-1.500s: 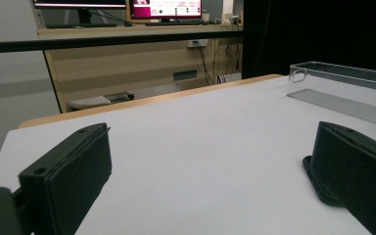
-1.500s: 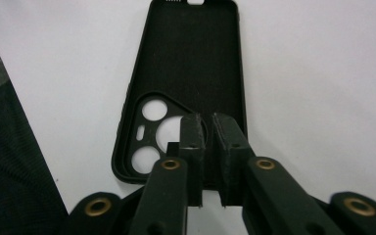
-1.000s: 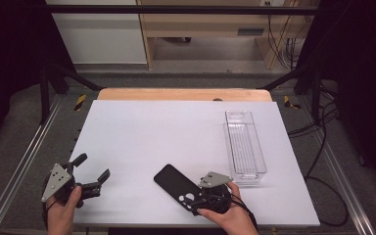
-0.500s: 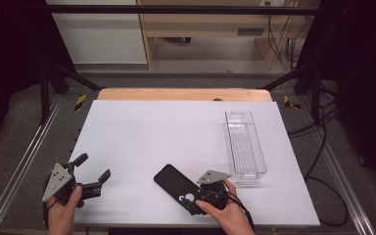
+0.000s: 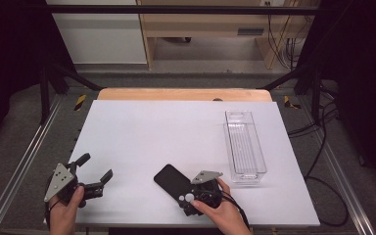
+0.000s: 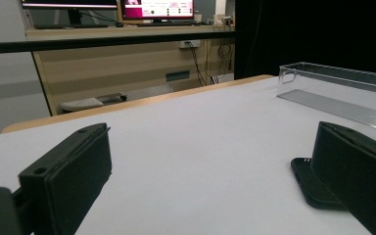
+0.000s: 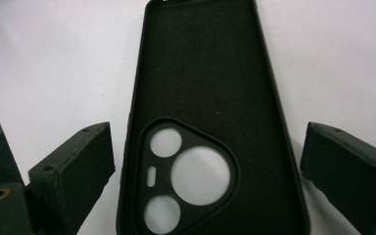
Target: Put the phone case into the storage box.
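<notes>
Straddling the black phone case with my right tool, jaws wide; next they must close on its edges.

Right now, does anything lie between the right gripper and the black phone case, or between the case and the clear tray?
Nothing visible: the open right gripper straddles the black phone case, and bare white tabletop separates it from the clear plastic tray.
</notes>
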The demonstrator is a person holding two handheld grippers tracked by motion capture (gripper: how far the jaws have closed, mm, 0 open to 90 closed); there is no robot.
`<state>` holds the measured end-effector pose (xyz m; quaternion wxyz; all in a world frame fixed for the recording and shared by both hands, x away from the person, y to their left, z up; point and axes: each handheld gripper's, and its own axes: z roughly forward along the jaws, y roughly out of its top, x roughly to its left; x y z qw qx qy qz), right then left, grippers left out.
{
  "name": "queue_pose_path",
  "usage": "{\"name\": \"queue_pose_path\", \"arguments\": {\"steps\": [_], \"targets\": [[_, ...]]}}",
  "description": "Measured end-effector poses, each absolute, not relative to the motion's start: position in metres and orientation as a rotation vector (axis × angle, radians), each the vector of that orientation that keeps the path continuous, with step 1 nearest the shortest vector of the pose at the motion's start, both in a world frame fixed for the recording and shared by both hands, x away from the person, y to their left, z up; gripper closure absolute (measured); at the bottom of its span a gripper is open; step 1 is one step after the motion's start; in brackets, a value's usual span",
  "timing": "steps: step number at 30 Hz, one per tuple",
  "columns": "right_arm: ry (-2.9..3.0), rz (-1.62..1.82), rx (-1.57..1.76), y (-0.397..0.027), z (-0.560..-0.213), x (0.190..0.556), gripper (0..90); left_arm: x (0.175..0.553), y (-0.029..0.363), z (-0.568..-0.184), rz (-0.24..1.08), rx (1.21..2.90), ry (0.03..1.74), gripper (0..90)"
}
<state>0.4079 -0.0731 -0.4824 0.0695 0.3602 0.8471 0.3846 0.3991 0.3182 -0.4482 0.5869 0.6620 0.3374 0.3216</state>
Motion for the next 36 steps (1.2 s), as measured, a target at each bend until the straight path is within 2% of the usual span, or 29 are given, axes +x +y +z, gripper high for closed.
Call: {"name": "queue_pose_path", "arguments": {"steps": [6,13,20,36], "targets": [[2.555,1.070,1.013,-0.061,-0.485,0.404,3.0,0.397,0.307,-0.447,0.734,1.562,0.763,1.6],[2.561,0.998,0.935,-0.058,-0.486,0.402,4.1,0.393,0.299,-0.446,0.725,1.567,0.747,1.6],[2.582,0.991,0.923,-0.063,-0.483,0.405,12.5,0.394,0.295,-0.447,0.714,1.573,0.738,1.6],[2.579,0.951,0.905,-0.062,-0.478,0.405,16.6,0.390,0.288,-0.446,0.720,1.596,0.712,1.7]]}}
